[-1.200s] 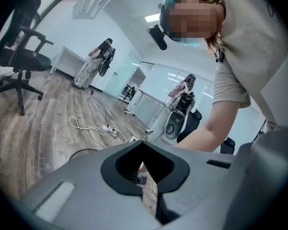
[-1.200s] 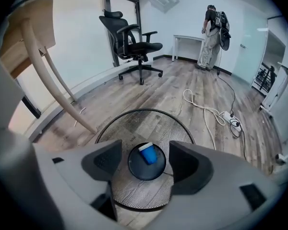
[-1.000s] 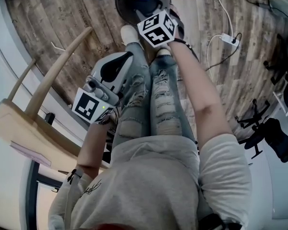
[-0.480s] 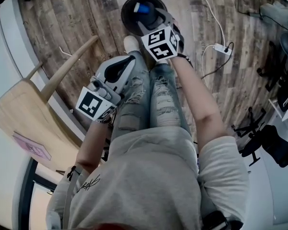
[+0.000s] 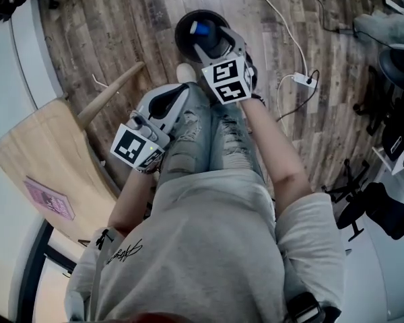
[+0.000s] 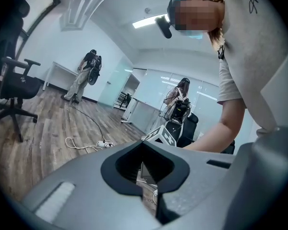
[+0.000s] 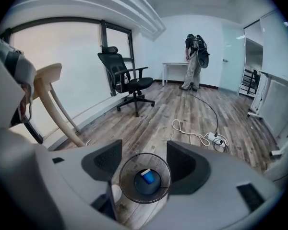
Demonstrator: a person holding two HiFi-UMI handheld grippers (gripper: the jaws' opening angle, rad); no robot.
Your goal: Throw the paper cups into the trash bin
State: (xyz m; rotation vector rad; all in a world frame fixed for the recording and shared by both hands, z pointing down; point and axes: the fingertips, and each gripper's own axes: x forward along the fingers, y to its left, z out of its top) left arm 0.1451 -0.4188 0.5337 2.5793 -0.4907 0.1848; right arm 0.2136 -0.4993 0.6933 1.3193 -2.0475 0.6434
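A round black trash bin (image 5: 186,38) stands on the wood floor in front of my feet, and a blue paper cup (image 5: 200,28) lies at its bottom. My right gripper (image 5: 214,47) hangs just above the bin's near rim. In the right gripper view its jaws stand open and empty, framing the bin (image 7: 126,181) and the cup (image 7: 147,177) below. My left gripper (image 5: 177,94) is held back over my left thigh, away from the bin. In the left gripper view the left gripper (image 6: 146,176) has its jaws closed together with nothing in them.
A light wooden table (image 5: 47,147) with a pink sheet (image 5: 48,197) stands to my left. A white cable and power strip (image 5: 299,81) lie on the floor to the right. Black office chairs (image 5: 370,204) are further right. Other people (image 7: 194,61) stand far off.
The head view has shifted, so the bin and both grippers sit slightly lower and further right. The right gripper stays open above the bin; the cup lies inside throughout.
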